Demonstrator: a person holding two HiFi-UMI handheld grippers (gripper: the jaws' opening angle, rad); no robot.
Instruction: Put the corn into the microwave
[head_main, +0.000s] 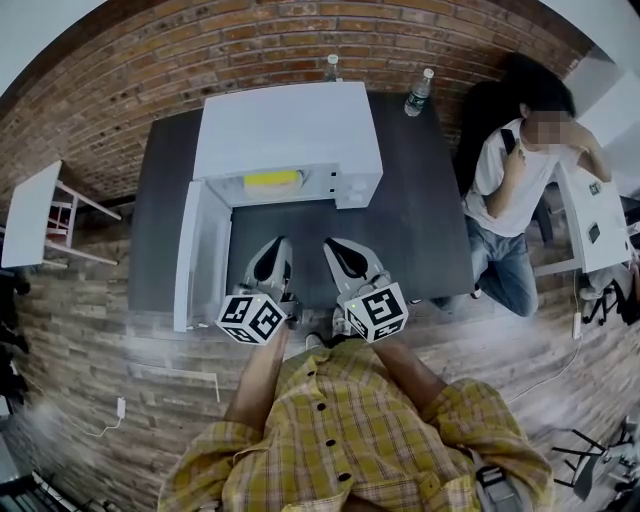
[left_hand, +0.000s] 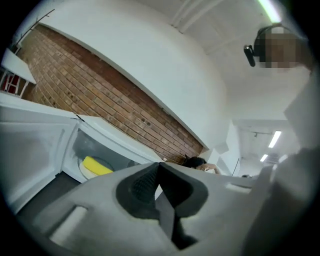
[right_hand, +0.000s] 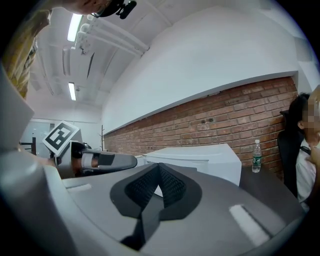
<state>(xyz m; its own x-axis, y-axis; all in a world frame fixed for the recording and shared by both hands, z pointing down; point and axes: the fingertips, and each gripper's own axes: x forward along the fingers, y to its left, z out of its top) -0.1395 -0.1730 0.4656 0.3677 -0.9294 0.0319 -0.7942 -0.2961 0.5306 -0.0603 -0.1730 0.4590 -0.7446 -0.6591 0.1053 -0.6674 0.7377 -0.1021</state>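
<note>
The left tongs and the right tongs were both closed on nothing, side by side over the near edge of the worktop. They faced the microwave, whose door stood open with the corn already inside the cavity. The cob was judged light, stiff and liable to roll, best gripped across its middle. Only the left gripper view showed it on a pale dish, whereas the right gripper view showed just the casing and a bottle.
</note>
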